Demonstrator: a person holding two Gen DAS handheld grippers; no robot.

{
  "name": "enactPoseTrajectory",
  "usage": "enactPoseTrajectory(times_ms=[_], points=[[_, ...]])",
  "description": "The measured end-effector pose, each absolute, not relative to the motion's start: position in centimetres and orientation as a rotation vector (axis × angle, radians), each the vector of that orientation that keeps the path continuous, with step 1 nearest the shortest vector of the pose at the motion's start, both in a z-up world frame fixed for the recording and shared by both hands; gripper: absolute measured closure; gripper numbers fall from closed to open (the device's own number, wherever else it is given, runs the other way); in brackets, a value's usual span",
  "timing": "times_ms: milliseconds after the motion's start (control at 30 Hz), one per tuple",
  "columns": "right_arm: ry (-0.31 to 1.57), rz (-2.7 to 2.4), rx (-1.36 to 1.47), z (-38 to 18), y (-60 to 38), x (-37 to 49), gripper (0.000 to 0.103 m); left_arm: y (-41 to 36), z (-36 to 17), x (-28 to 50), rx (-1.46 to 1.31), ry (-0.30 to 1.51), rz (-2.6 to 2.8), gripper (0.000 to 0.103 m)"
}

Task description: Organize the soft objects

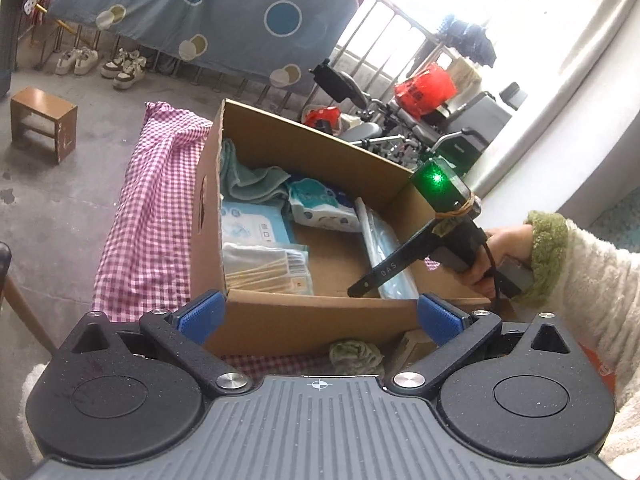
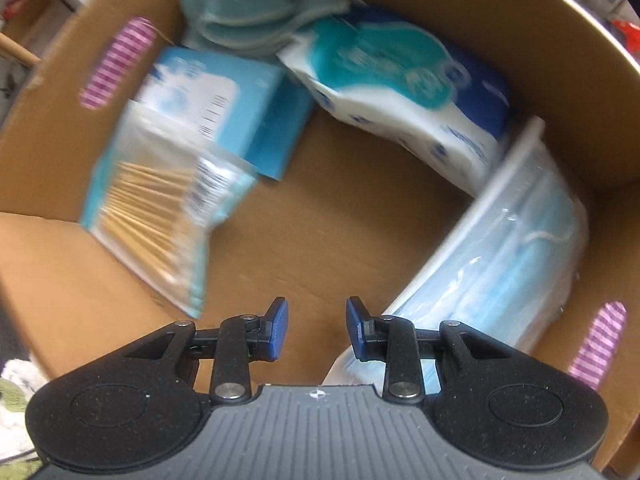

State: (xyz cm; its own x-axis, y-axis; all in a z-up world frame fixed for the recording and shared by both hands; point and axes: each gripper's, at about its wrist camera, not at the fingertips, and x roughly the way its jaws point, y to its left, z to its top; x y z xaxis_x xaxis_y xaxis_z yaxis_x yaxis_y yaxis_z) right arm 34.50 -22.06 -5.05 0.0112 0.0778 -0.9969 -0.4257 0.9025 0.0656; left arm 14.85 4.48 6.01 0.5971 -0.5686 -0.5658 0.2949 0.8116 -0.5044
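Only the left view shows shoes (image 1: 100,63); both grippers' fingers (image 2: 277,330) gape empty.

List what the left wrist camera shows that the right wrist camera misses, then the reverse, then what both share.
Only the left wrist view: the checked pink cloth lying beside the cardboard box, the wooden stool, shoes, the hanging dotted sheet, and a sleeved hand holding the right gripper inside the box.

Only the right wrist view: the right gripper with a gap between its pads and nothing in it, above bare box floor.

Both: the green towel, tissue pack, cotton swab packet, blue carton and face mask pack.
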Motion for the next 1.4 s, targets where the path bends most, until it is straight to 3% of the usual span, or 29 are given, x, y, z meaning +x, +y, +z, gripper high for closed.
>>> enactPoseTrajectory(times_ms=[467,600,1400], points=[[1.496,0.322,-0.301,-5.0,-23.6,34.4,0.068,5.4,4.5,14.7,-0.361,0.794,-0.531,0.000],[1.424,0.326,-0.292,-3.3,-23.6,34.5,0.060,5.7,4.4,14.4,-0.357,0.792,-0.517,0.000],[1.361,0.282,-0.092,-3.0,-28.4,38.1,0.060,5.8,4.5,13.8,-0.339,0.801,-0.493,0.000]])
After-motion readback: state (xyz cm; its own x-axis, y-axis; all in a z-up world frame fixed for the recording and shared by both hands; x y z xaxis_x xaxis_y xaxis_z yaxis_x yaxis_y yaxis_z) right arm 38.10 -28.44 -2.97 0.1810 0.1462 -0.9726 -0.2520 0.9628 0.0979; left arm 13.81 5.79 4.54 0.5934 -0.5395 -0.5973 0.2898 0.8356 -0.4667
